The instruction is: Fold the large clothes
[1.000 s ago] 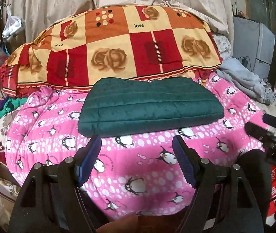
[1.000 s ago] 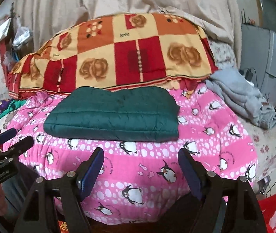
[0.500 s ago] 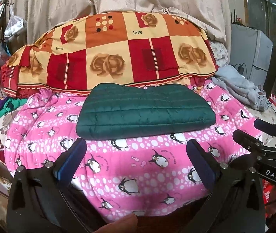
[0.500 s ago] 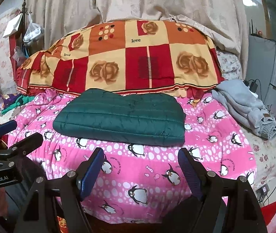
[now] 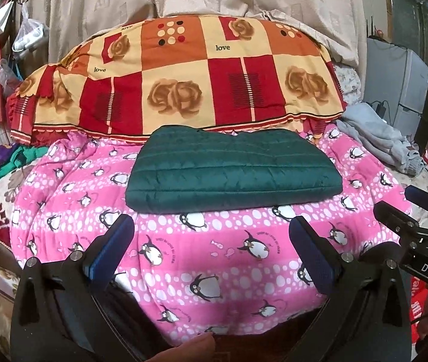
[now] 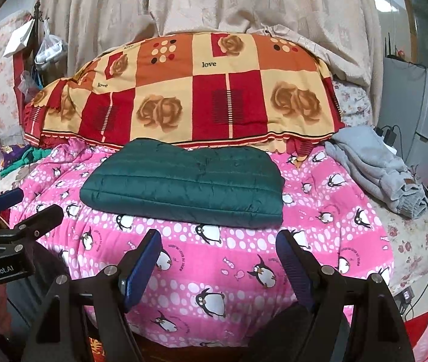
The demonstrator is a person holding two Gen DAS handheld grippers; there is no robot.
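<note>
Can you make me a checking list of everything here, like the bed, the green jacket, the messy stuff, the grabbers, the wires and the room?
Surface: pink penguin blanket covering the bed.
Job's things: green quilted jacket folded into a flat rectangle, lying on the blanket.
Clutter: grey sweatshirt crumpled at the right; green and purple clothes at the left.
Grippers: left gripper open, empty; right gripper open, empty; both short of the jacket.
Cables: black charger and cable beside the grey appliance.
Surroundings: rose-patterned quilt behind the jacket, beige curtain behind that.

"love" on checked blanket (image 5: pixel 184 90)
</note>
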